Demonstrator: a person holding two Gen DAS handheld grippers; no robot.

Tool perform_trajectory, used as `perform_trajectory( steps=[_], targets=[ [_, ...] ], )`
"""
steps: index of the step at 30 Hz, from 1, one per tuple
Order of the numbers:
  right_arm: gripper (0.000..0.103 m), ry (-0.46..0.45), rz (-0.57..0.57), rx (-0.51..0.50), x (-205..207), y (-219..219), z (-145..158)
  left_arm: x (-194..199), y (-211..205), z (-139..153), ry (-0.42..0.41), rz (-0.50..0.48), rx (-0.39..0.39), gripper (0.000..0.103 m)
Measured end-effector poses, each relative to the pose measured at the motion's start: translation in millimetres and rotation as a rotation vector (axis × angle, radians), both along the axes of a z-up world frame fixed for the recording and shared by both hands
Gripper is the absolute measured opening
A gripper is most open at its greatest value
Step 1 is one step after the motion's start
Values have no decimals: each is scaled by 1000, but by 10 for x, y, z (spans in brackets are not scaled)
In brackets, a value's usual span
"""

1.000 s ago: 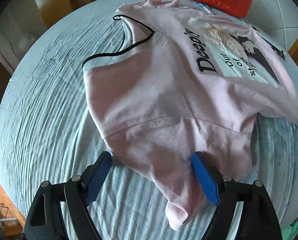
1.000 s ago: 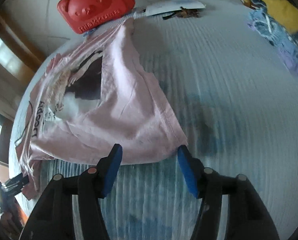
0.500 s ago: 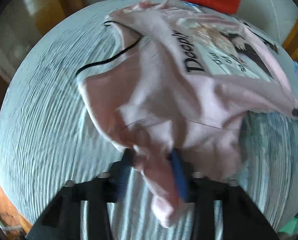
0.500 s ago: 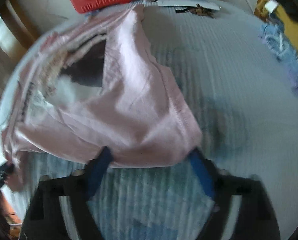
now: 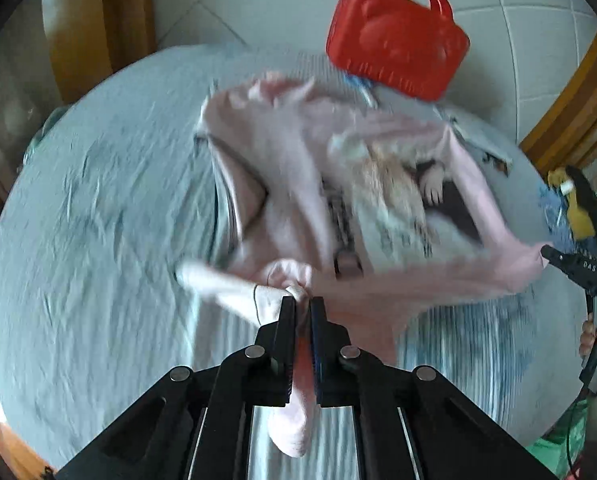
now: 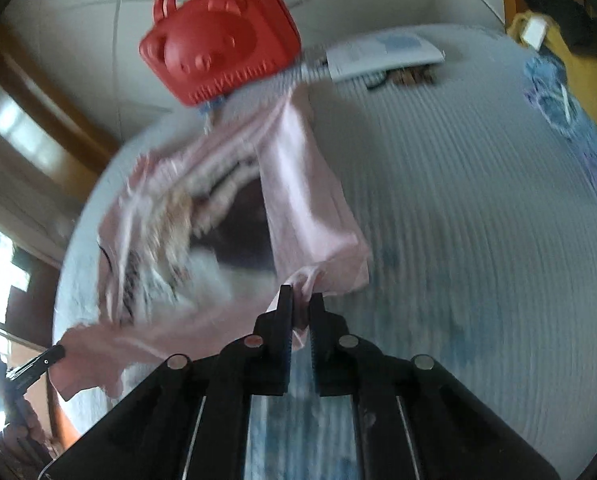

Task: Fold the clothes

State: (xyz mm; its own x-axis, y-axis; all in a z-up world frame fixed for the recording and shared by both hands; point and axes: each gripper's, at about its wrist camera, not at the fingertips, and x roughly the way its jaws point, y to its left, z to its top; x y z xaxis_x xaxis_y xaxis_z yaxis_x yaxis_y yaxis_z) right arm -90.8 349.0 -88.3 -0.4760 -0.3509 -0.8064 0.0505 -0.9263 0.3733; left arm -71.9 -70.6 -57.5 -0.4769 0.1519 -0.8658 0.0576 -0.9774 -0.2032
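Left gripper point(image 5: 302, 306) is clamped on a bunched sleeve of the pale pink printed cotton T-shirt point(image 5: 298, 160); right gripper point(image 6: 300, 304) is pinched on its hem corner. The shirt hangs half-lifted over the round table w/ light blue ribbed cloth point(image 5: 98, 220). To fold well: keep both grips level, fabric taut, carry edge toward the far side, lay down flat w/o bunching. Only the right view shows the white booklet point(image 6: 382, 54) beyond; red bear-face plastic case point(image 6: 218, 40) shows in both.
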Motion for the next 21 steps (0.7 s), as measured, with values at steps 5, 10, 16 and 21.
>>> perform_trajectory(
  steps=[5, 10, 16, 21],
  targets=[
    [8, 32, -7, 11, -557, -117, 148, -742, -235, 85, 9, 7, 1, 7],
    [8, 69, -17, 23, -1288, -307, 282, -1550, -445, 54, 6, 29, -16, 7],
    [8, 54, -9, 62, -2274, -575, 177, -2607, -740, -143, -32, 53, -10, 7],
    [8, -5, 11, 99, -2854, -746, -90, -3164, -871, -372, -56, 67, 7, 11]
  ],
)
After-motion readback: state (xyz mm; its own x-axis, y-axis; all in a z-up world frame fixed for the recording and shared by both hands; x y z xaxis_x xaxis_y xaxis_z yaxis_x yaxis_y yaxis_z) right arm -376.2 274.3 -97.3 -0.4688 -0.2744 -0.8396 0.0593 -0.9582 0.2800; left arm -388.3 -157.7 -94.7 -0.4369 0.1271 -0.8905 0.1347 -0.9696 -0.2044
